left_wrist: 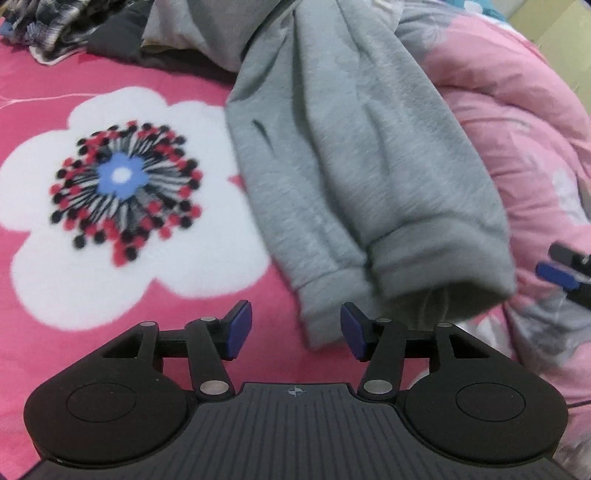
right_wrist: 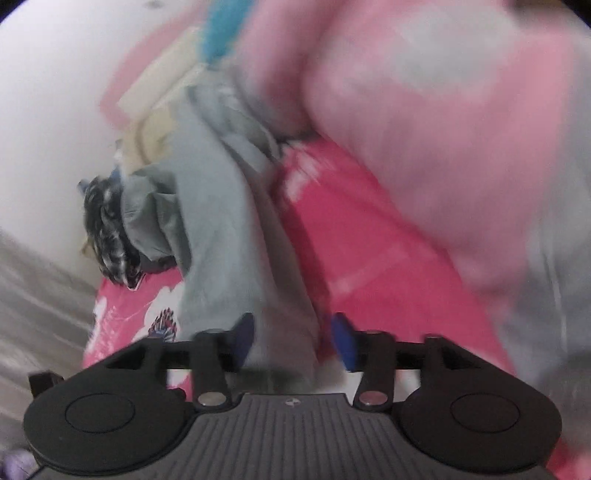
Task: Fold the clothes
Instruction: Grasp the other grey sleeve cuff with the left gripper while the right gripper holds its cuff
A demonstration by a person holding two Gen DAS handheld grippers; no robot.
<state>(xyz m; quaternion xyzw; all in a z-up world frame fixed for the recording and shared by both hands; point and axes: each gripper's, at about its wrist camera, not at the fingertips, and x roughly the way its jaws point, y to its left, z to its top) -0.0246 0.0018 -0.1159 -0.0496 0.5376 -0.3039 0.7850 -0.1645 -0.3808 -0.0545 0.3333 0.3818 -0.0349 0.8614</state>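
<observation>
A soft grey fleece garment (left_wrist: pixel 354 177), knit and faintly heathered, hangs in long folds ahead of the left tool (left_wrist: pixel 295 328). Its two hemmed, tube-shaped ends sag open just beyond the tool's right blue pad (left_wrist: pixel 352 330), with one cuff edge drooping into the gap between the pads. The left tool stands wide, gripping nothing; whether the right pad touches the cloth I cannot tell. Below and to the tool's left lies a bed (left_wrist: pixel 48 96) under a bright pink cover printed with a big white flower (left_wrist: pixel 122 206) with a dotted red, black and blue centre. To the tool's right rises a puffy pale pink quilt (left_wrist: pixel 517 147). Far ahead sits a heap of clothes (left_wrist: pixel 66 26), one piece in black and white print.

The right tool (right_wrist: pixel 293 341) is also wide, and its view is badly blurred; the grey garment (right_wrist: pixel 229 240) runs down between its pads, contact unclear. A pale wall (right_wrist: pixel 48 110) stands to its left.
</observation>
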